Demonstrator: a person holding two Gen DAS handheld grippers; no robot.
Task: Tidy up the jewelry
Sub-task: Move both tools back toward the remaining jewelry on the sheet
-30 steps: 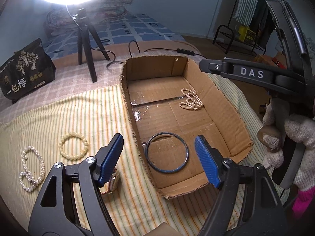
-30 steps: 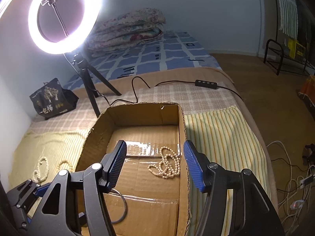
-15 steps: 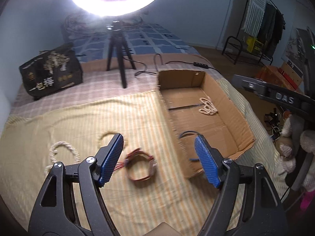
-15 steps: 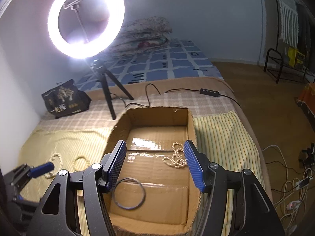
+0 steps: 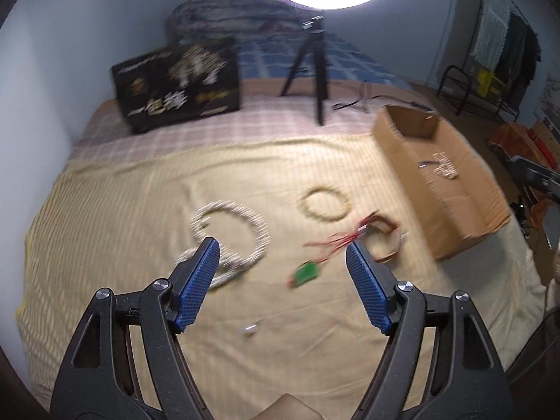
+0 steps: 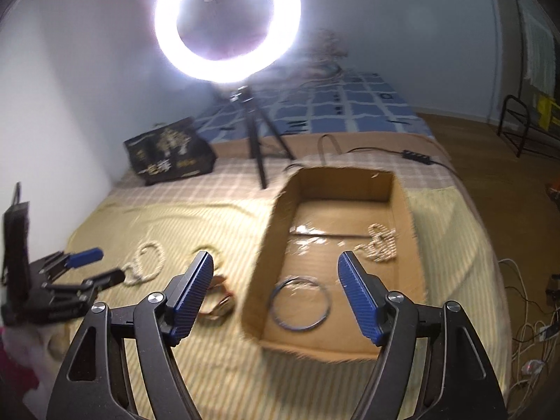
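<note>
My left gripper stands open and empty over the yellow striped cloth. Just past its fingers lie a white pearl necklace, a yellow bead bracelet and a brown bracelet with red threads and a green tag. My right gripper hovers at the near left corner of the cardboard box; its jaws are opening with nothing between them. Inside the box lie a dark bangle and a pearl string. The left gripper shows at the left edge of the right wrist view.
A ring light on a tripod and a black printed bag stand behind the cloth. A cable with a switch runs behind the box. A small silvery piece lies near the left fingers. The floor with cables lies right of the bed.
The left gripper swung left from over the box and its bangle to over the jewelry on the cloth. The right gripper drew back and rose from the box, and its jaws widened.
</note>
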